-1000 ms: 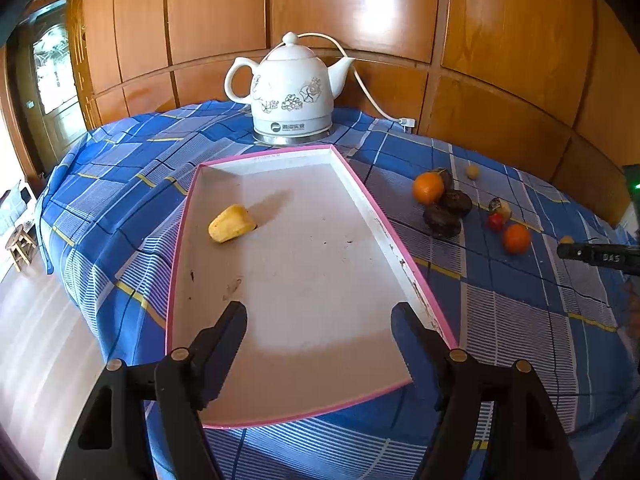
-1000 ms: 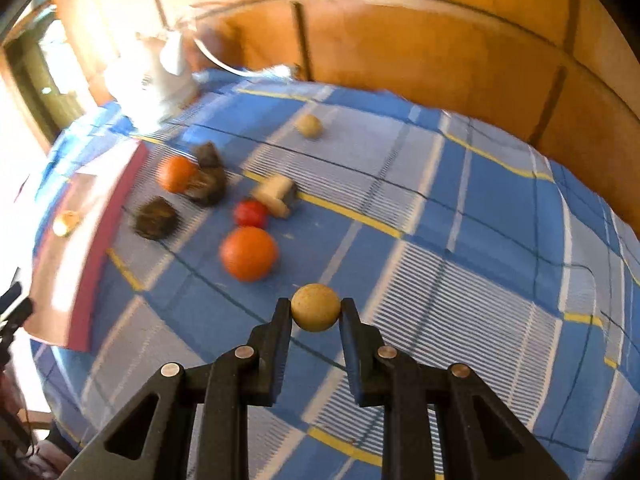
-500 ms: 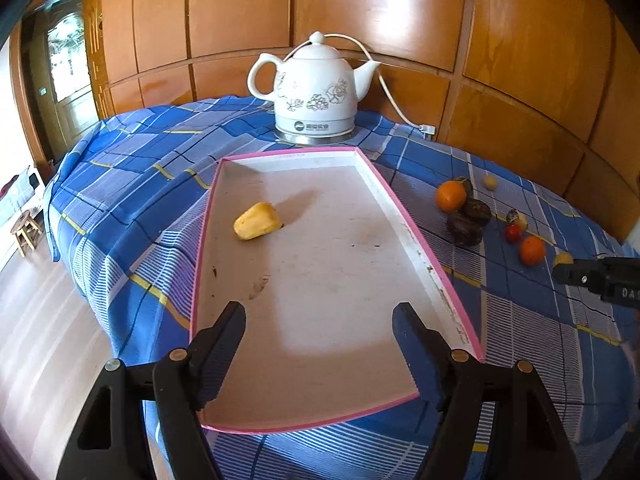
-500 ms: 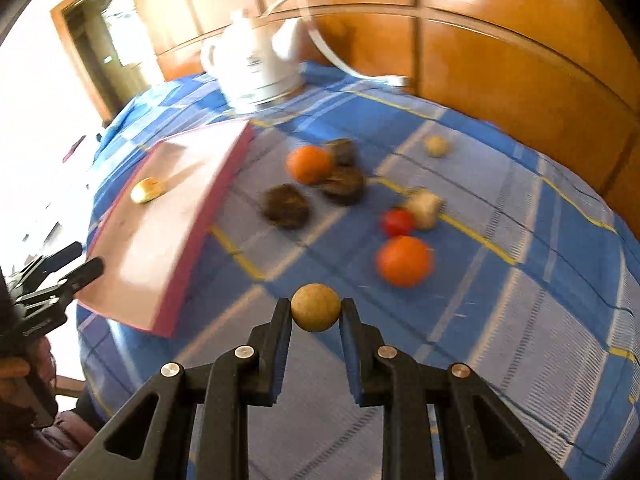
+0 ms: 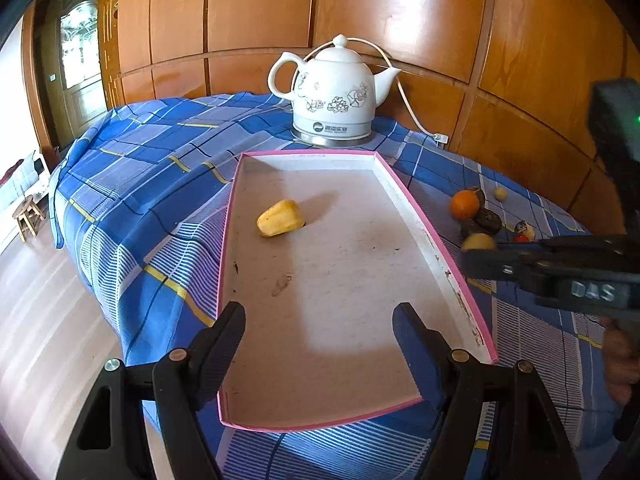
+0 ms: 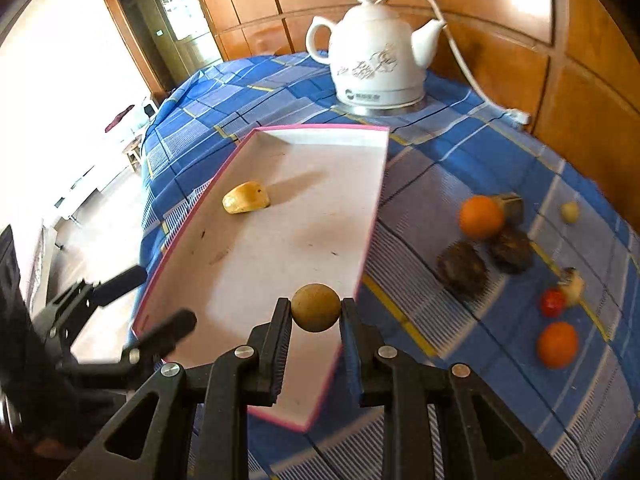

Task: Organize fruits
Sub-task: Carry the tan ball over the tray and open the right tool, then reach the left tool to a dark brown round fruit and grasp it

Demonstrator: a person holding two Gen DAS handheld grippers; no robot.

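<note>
Pink-rimmed tray holds one yellow fruit; oranges, dark fruits and small ones sit on the tablecloth. Right gripper pinches a tan round fruit at the tray's right edge. Left gripper, jaws apart and empty, hovers at the near end.

A: What did the tools look like?
B: The left tool and right tool were matte black plastic, with triangular cut-outs, silver screws at the joints and ribbed pads; the right one bore pale "DAS" lettering.
</note>
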